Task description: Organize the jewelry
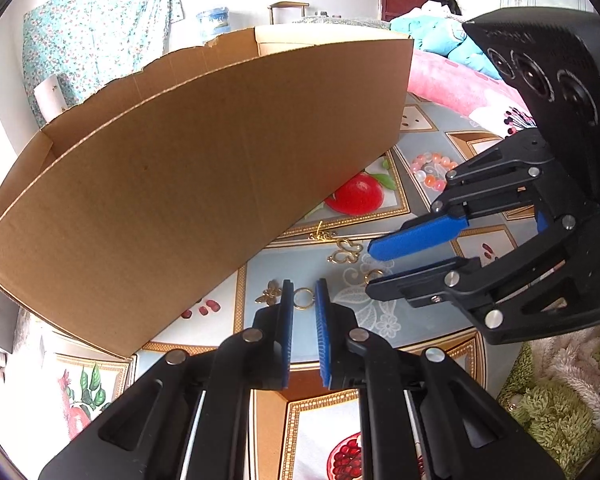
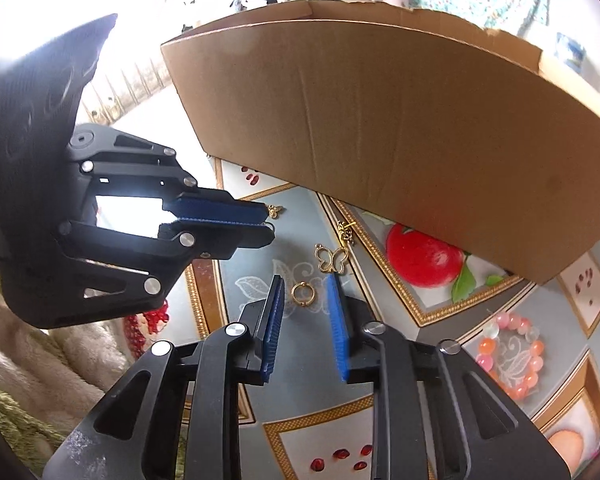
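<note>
Left gripper (image 1: 305, 294): nearly closed around a gold ring (image 1: 303, 298), grip cannot be told.
Right gripper (image 2: 305, 292): slightly open, nothing held, second ring (image 2: 302, 293) lying between its fingers.
Box (image 1: 204, 168): placed far.

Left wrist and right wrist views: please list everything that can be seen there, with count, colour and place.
cardboard box: one, brown, on the table behind the jewelry
gold rings: two, gold, one at the left gripper's tips, the other between the right gripper's fingers
butterfly pendant: one, gold, between rings and box
small charm: one, gold, beside the left gripper's tips
clasp piece: one, gold, near the box's foot
bead bracelet: one, pink, orange and clear, apart from the rest
tablecloth: one, grey-blue, fruit prints
fuzzy blanket: one, green and cream, table edge
left gripper: black, blue pads, narrow gap
right gripper: black, blue pads, open
</note>
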`<state>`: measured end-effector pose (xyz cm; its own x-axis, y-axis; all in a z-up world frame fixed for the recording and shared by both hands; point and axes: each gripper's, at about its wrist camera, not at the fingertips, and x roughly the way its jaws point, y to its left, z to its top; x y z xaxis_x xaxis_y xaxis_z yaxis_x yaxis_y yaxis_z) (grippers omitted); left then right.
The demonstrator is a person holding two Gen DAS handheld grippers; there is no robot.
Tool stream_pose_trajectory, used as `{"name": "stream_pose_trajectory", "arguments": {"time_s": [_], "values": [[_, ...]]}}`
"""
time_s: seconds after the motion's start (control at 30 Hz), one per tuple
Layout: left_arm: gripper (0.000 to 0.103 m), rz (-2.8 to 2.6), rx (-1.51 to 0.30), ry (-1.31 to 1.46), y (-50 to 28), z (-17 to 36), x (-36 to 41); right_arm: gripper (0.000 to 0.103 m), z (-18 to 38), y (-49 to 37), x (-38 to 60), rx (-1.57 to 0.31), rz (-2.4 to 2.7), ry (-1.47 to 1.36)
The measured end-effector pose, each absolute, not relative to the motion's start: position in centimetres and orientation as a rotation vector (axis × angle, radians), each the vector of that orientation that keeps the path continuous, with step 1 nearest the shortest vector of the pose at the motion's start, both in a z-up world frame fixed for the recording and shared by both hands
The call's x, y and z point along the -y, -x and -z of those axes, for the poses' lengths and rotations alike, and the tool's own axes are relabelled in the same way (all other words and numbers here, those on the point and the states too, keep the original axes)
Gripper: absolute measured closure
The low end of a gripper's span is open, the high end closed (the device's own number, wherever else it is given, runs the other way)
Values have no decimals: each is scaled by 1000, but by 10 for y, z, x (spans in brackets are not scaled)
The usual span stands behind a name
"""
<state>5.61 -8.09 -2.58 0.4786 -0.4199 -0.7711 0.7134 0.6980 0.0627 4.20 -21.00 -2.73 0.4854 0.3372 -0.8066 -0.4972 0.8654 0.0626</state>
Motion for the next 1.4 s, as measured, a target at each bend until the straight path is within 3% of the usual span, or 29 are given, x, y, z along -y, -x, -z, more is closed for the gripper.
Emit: {"name": "stream_pose_trajectory", "arguments": {"time_s": [0.1,0.3,0.4,0.53,0.73,0.97,1.1,1.4], "values": [[93,715,-807,-402,-56,26,80,94,27,-40,206,-935,-505,223],[93,713,-805,-401,-55,26,79,95,26,-39,206,-933,-504,218],[93,713,-804,-400,-56,26,78,103,25,-39,208,-935,-510,202],[93,711,-805,-401,-55,26,78,103,25,-40,210,-945,-511,195],[93,711,-804,-399,-55,25,77,86,23,-37,212,-933,-496,201],[93,713,-803,-398,-55,26,77,86,29,-35,216,-950,-504,211],[93,713,-801,-394,-55,25,76,93,29,-39,217,-952,-502,222],[93,708,-800,-393,-55,26,76,95,30,-40,217,-943,-502,201]]}}
